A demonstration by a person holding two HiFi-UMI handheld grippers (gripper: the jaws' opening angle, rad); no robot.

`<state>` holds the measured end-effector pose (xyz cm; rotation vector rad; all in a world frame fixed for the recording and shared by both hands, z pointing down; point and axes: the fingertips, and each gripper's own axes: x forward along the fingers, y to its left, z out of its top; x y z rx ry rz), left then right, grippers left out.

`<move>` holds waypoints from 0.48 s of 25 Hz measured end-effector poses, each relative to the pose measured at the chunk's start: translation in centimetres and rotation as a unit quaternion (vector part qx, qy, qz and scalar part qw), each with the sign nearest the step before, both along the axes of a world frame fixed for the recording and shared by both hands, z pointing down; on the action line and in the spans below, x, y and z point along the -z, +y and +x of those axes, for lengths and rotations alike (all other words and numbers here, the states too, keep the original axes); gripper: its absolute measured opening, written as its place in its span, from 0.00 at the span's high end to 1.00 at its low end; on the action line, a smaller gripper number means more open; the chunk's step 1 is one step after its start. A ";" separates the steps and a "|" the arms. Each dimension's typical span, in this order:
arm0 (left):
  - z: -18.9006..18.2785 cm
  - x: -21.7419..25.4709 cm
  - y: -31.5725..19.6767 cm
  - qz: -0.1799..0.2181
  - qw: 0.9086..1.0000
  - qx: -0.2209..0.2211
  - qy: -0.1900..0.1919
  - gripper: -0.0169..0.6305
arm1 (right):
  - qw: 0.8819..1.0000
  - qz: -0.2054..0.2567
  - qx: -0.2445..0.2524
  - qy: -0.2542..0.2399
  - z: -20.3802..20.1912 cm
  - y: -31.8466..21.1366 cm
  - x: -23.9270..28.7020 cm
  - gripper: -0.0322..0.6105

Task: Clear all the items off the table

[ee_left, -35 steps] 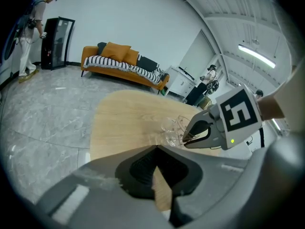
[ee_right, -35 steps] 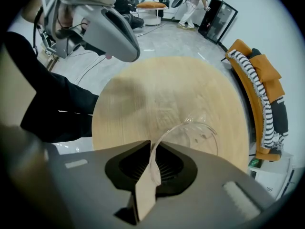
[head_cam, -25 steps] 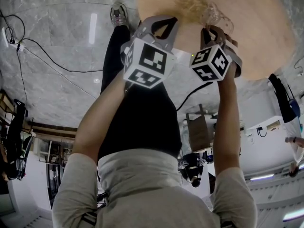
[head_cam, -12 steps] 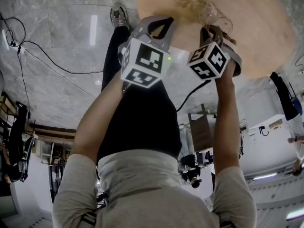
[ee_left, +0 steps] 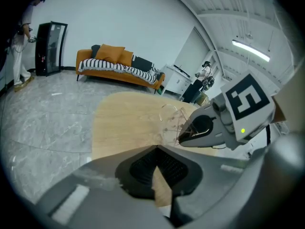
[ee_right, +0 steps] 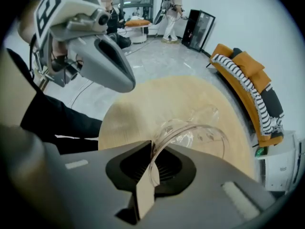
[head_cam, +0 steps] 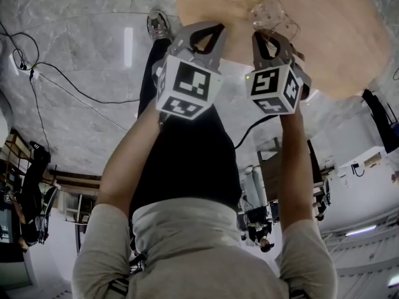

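A clear glass cup (ee_right: 190,132) hangs over the round wooden table (ee_right: 157,99), and my right gripper (ee_right: 151,149) is shut on its rim. The head view has the cup (head_cam: 269,14) at the tip of the right gripper (head_cam: 274,39), above the table (head_cam: 336,36). My left gripper (head_cam: 199,33) is beside it at the table's edge, jaws shut and holding nothing. From the left gripper view, its jaws (ee_left: 155,149) meet over the table (ee_left: 124,123), with the cup (ee_left: 172,120) and the right gripper (ee_left: 224,120) just to the right.
An orange sofa (ee_left: 119,66) with striped cushions stands beyond the table, a black cabinet (ee_left: 50,46) to its left. Cables (head_cam: 56,73) run over the marble floor. The person's shoe (head_cam: 159,23) is next to the table's edge. People stand far off.
Both grippers shifted slightly in the head view. The right gripper turned a little and carried the glass cup a bit to the left over the table.
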<state>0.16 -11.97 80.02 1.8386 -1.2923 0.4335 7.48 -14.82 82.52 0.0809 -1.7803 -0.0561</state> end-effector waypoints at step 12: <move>-1.6 3.1 -0.7 0.048 0.998 0.003 -0.035 0.94 | 0.973 0.003 -0.133 -0.189 -4.8 0.3 6.3 0.90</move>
